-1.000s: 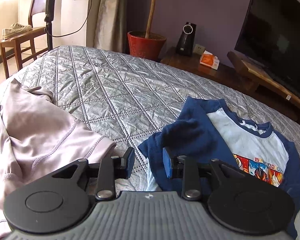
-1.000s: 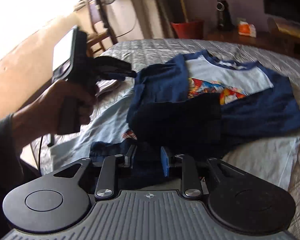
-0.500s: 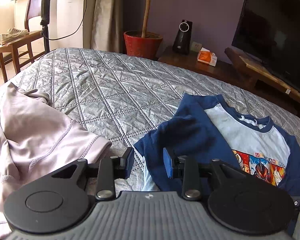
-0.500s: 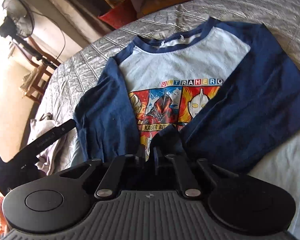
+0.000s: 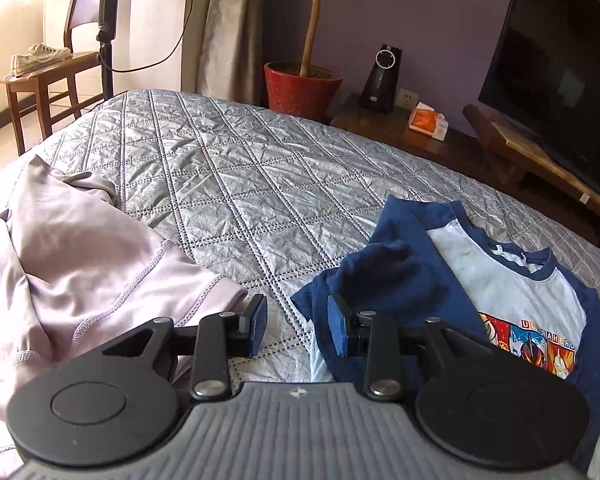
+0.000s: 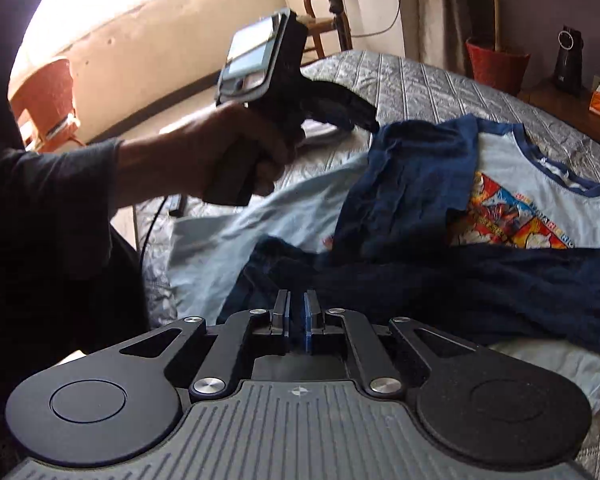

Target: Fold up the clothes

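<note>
My left gripper (image 5: 296,330) hung above a grey quilted bed (image 5: 260,200), its jaws open with nothing between them. A pale pink garment (image 5: 72,264) lay crumpled on the bed to its left. To its right lay the shirt (image 5: 512,288), navy-sleeved with a light blue front and a cartoon print, collar pointing away, one sleeve folded in over the chest. My right gripper (image 6: 296,320) sat low over the shirt's near side, jaws almost together and opening; dark blue showed in the narrow gap, and I could not tell whether they pinched the cloth. My left hand (image 6: 236,156) was ahead, around its gripper's handle.
</note>
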